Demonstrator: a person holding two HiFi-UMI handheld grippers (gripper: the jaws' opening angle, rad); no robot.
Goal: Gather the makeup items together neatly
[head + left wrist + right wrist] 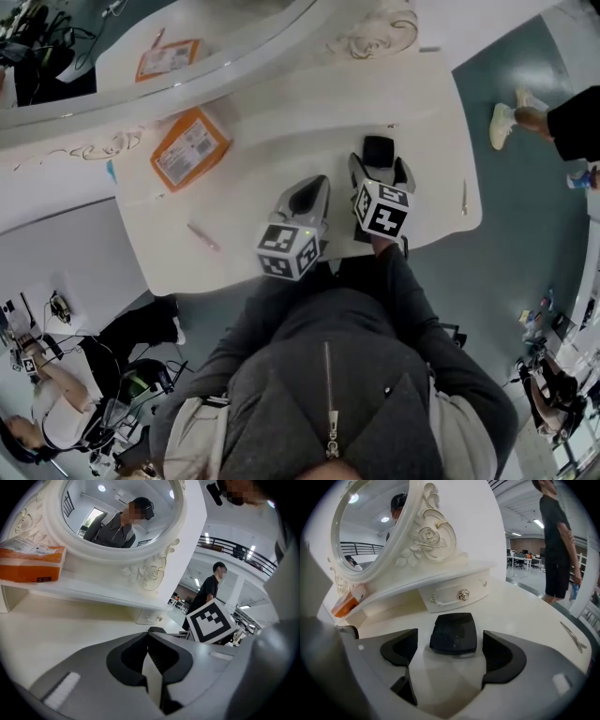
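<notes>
Right tool (454,653) is spread wide. The black compact (453,633) lies flat on the white surface (281,117), right between its tips and touching neither side. Left tool (149,637) is pressed together on nothing, sitting just left of the right one. The compact isn't blocked by anything, though a little drawer (457,597) stands close behind it under the ornate mirror (365,527). There's also an orange packet (190,147) at the far left, a pink pencil (202,235) at the near left, and a thin metal clip (463,197) well off to the right.
</notes>
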